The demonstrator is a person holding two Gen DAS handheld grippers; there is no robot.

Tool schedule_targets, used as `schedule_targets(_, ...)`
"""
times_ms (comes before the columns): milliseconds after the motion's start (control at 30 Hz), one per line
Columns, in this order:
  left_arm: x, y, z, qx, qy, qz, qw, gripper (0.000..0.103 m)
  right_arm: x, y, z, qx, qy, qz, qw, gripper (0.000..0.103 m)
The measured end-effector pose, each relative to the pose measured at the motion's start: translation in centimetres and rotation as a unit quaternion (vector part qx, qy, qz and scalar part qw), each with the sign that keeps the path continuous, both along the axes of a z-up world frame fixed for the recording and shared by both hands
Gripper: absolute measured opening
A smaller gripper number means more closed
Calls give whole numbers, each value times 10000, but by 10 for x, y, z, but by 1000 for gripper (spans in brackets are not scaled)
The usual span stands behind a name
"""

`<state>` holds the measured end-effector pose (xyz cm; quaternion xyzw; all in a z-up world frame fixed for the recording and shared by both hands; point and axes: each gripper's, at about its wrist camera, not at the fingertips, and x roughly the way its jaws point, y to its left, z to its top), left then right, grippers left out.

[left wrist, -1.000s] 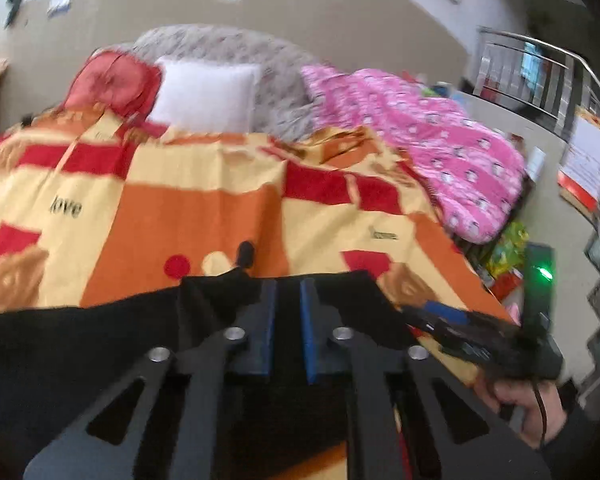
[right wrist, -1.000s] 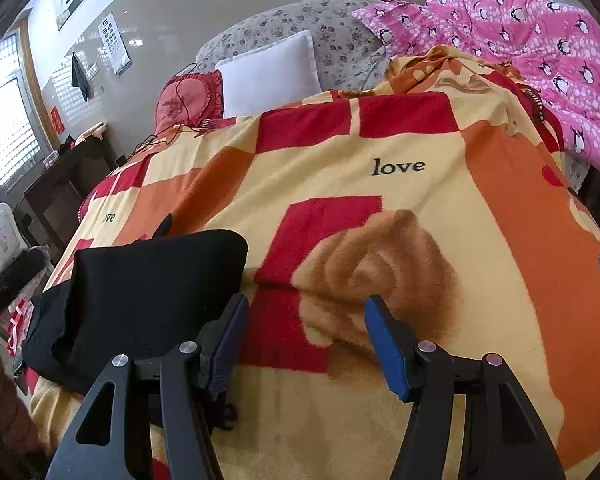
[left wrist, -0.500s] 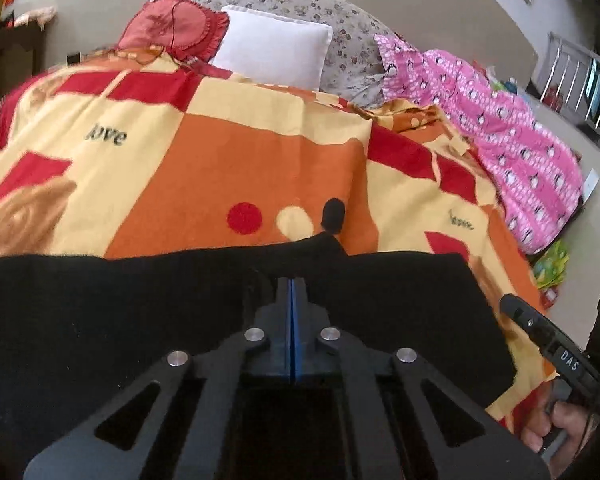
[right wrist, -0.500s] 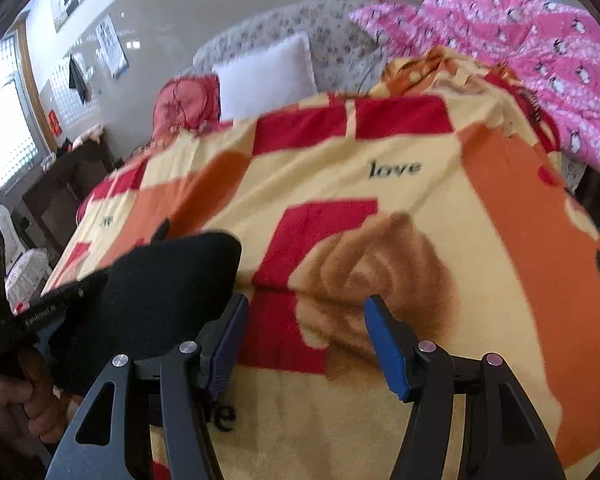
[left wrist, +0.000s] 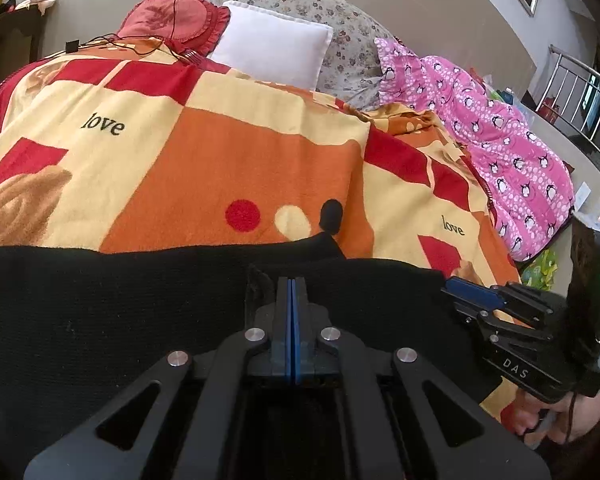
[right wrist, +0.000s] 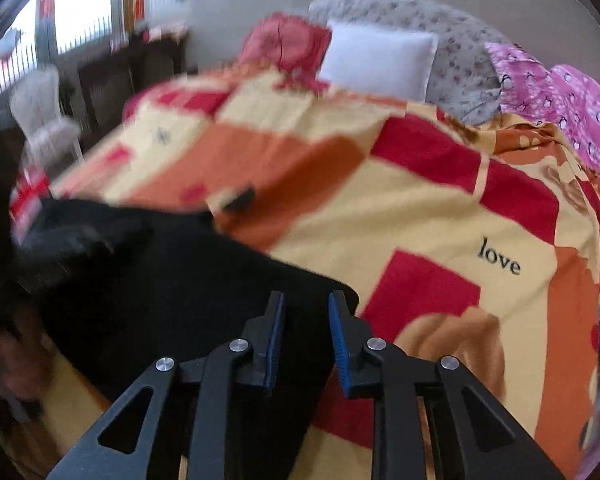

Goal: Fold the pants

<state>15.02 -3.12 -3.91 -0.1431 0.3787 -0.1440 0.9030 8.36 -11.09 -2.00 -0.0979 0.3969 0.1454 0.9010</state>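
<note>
Black pants (left wrist: 100, 300) lie across the near edge of a patterned blanket (left wrist: 220, 152) on a bed. My left gripper (left wrist: 291, 280) is shut on the pants, pads together, with a small ridge of black cloth raised at its tips. In the right wrist view the pants (right wrist: 180, 280) fill the lower left. My right gripper (right wrist: 306, 300) is over their right corner; its jaws are closing, a gap still shows, and black cloth lies between them. It also shows in the left wrist view, my right gripper (left wrist: 460, 302) at the pants' right end.
A white pillow (left wrist: 272, 52), a red cushion (left wrist: 176, 16) and a pink penguin quilt (left wrist: 500, 140) lie at the far end of the bed. A metal railing (left wrist: 580, 92) stands at the right. A white chair (right wrist: 44, 120) stands to the left of the bed. A hand (left wrist: 556, 428) holds the right gripper.
The left gripper sank onto the pants and shut on the cloth. The right gripper swung left from the bare blanket onto the pants' corner, and its jaws narrowed.
</note>
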Motion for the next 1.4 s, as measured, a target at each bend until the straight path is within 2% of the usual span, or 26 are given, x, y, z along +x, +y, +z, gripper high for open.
schedule_targets(167, 0, 0, 0, -13, 6, -6, 10000, 1, 2, -15, -6, 453, 68, -109, 9989, 24)
schedule_targets(233, 0, 0, 0, -15, 3, -18, 10000, 1, 0, -16, -1, 462, 94, -162, 9988, 25)
schedule_targets(433, -1, 0, 0, -12, -3, -11, 10000, 1, -47, -11, 30, 504, -188, 62, 9985, 26)
schedule_targets(500, -1, 1, 0, -29, 2, -17, 10000, 1, -61, -6, 23, 395, -55, 166, 9991, 26)
schedule_targets(567, -1, 1, 0, -5, -3, -17, 10000, 1, -63, -2, 0, 130, 221, 149, 9996, 26)
schedule_targets(600, 0, 1, 0, -8, -1, -17, 10000, 1, -67, -5, -1, 273, 68, 93, 9996, 26)
schedule_targets(667, -1, 1, 0, -17, 1, -18, 10000, 1, -64, -10, -2, 550, 144, -59, 9984, 26)
schedule_targets(800, -1, 1, 0, -35, 5, -15, 10000, 1, -66, -7, 7, 470, 138, -159, 9987, 27)
schedule_targets(900, -1, 1, 0, -24, 0, -13, 10000, 1, -73, -5, 19, 669, -107, -132, 9976, 28)
schedule_targets(967, -1, 2, 1, -16, -9, -15, 10000, 1, -69, 0, 4, 587, 125, -125, 9981, 29)
schedule_targets(1000, -1, 2, 0, -36, 1, -13, 10000, 1, -69, 0, -1, 579, 75, -151, 9982, 29)
schedule_targets(1133, -1, 3, 1, -121, 19, -24, 9999, 1, -70, -14, -5, 1264, -25, -439, 9910, 30)
schedule_targets(1400, -1, 6, 1, -302, 25, -105, 9995, 1, -78, -16, -9, 1481, -257, -519, 9873, 33)
